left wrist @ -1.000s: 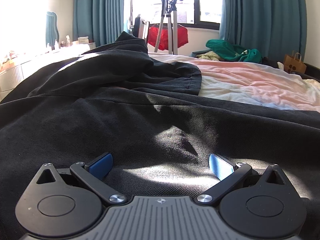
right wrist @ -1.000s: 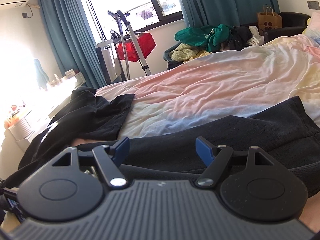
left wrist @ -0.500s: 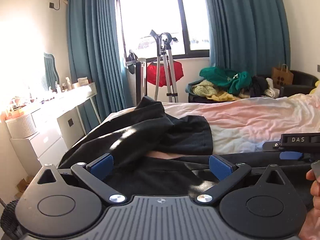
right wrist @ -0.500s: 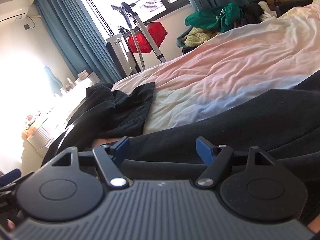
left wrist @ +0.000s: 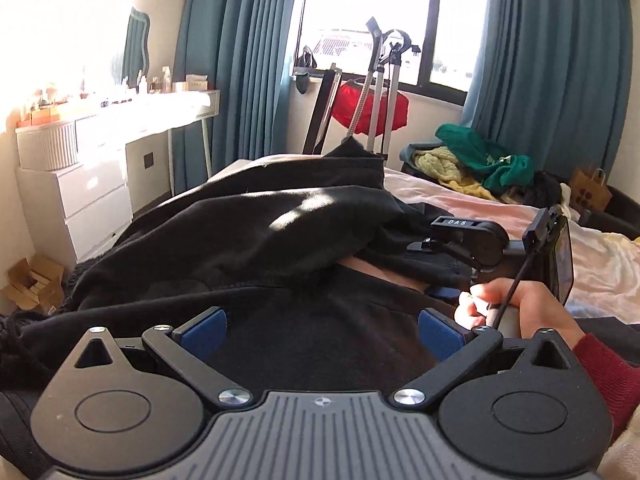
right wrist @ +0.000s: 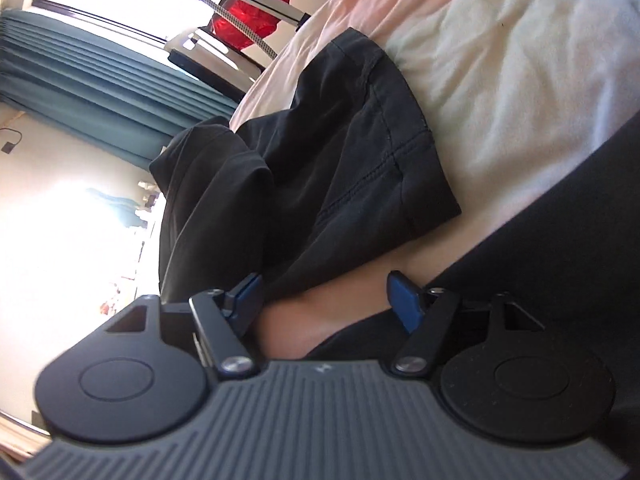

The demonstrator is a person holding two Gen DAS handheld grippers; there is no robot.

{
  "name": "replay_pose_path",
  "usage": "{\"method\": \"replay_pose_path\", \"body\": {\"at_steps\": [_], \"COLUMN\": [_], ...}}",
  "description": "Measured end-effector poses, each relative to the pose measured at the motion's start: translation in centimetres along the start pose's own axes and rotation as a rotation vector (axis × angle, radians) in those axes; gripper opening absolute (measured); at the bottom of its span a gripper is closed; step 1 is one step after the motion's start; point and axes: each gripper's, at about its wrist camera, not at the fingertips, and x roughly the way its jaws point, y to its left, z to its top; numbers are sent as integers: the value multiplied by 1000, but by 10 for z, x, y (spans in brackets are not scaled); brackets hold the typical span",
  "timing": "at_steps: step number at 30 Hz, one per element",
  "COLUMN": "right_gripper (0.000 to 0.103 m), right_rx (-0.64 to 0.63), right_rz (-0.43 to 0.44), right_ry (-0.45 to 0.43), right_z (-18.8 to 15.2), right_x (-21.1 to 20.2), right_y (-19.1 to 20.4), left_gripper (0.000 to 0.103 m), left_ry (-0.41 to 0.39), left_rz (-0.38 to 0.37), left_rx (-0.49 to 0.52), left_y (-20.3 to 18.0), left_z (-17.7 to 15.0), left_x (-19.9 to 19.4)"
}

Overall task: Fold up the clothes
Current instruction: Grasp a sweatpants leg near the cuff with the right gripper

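A black garment (left wrist: 280, 232) lies spread across a bed (left wrist: 592, 264) with pale pink sheets, its sleeve (right wrist: 360, 168) flat on the sheet. The left gripper (left wrist: 322, 330) hovers above the dark cloth, jaws wide apart and empty. The right gripper (right wrist: 326, 300), rolled sideways by the sleeve, has just been closing, with nothing pinched yet.
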Motion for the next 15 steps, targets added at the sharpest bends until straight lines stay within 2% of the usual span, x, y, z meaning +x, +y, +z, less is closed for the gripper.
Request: {"method": "replay_pose_path", "body": {"at_steps": [1, 2, 4, 6, 10, 15], "right_gripper": [56, 33, 10, 8, 6, 6], "right_rx": [19, 36, 71, 57, -112, -173], "right_rz": [-16, -39, -98, -132, -161, -266], "right_ry": [-35, -66, -101, -135, -241, -364], "right_z": [2, 5, 13, 21, 39, 101], "right_x": [4, 7, 11, 8, -19, -85], "right_y": [0, -1, -7, -6, 20, 19], "left_gripper": [103, 103, 103, 103, 103, 103], "left_ry": [22, 33, 42, 38, 14, -11], "left_rz": [3, 7, 2, -13, -11, -46], "left_rx": [-12, -15, -19, -12, 33, 59], "left_y": [3, 4, 5, 4, -5, -16], "left_z": [-2, -4, -8, -10, -13, -12], "left_x": [6, 9, 11, 10, 8, 1]}}
